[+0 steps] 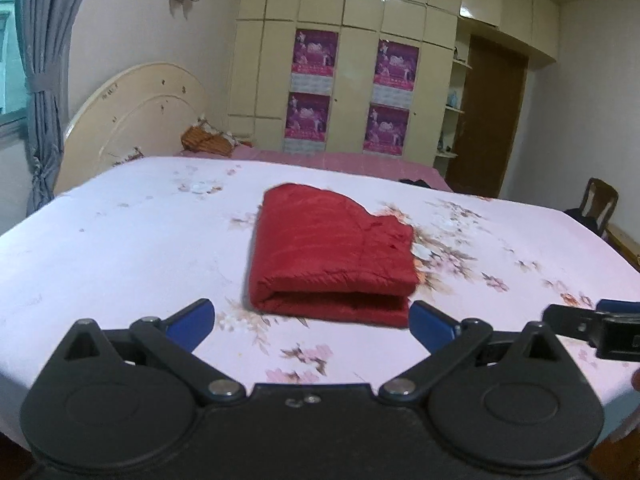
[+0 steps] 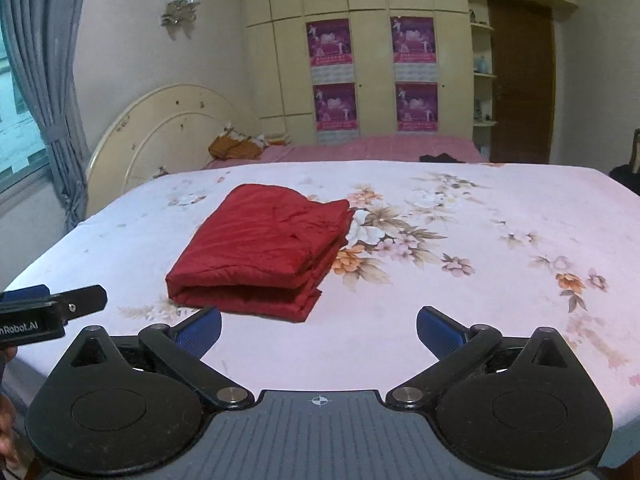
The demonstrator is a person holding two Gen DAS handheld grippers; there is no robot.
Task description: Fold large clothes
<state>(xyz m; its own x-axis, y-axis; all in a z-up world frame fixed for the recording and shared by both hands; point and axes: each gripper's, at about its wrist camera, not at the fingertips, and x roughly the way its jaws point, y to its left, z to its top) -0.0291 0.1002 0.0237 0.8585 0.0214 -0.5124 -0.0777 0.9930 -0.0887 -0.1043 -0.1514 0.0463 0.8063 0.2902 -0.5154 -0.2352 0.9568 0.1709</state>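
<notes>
Okay, I've got both tools hanging over the near edge of the bed (image 1: pixel 120 240), side by side. My left gripper (image 1: pixel 312 320) has its jaws spread wide with nothing between them, and my right gripper (image 2: pixel 319 326) is the same, fully apart and empty. The red garment (image 1: pixel 332 252) lies folded into a thick rectangle on the floral sheet (image 2: pixel 440 240), just beyond the blue fingertips (image 1: pixel 192 316), fold edge facing me. Neither gripper touches it.
</notes>
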